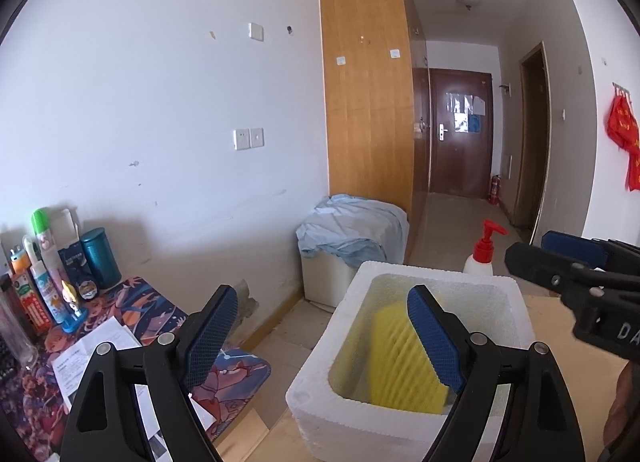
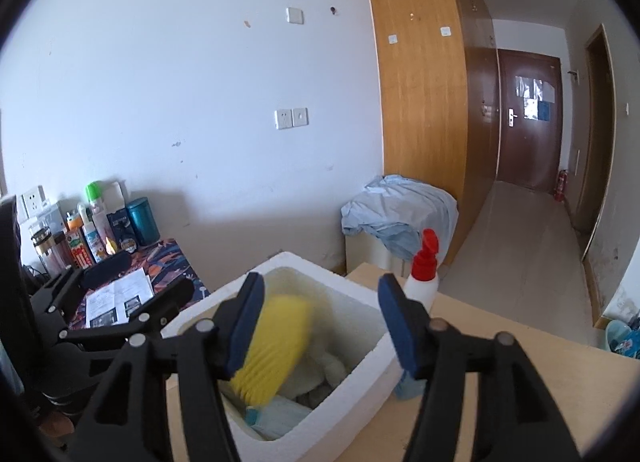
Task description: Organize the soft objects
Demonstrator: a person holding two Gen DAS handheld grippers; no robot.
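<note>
A white foam box (image 1: 516,302) stands on a light wooden table (image 2: 500,334). A yellow ribbed sponge (image 1: 400,358) is inside it, blurred, tilted against the wall; it also shows in the right wrist view (image 2: 276,342). White soft items (image 2: 328,370) and a pale blue pack (image 2: 276,418) lie under it. My left gripper (image 1: 324,338) is open and empty over the box's left rim. My right gripper (image 2: 320,322) is open and empty above the box (image 2: 360,394); it shows at the right edge of the left wrist view (image 1: 560,262).
A white pump bottle with a red top (image 2: 424,274) stands behind the box. A patterned desk (image 1: 132,302) on the left holds papers (image 2: 116,298), bottles and cans (image 1: 48,270). A blue cloth covers a low cabinet (image 1: 352,230). A small blue object (image 2: 408,386) lies right of the box.
</note>
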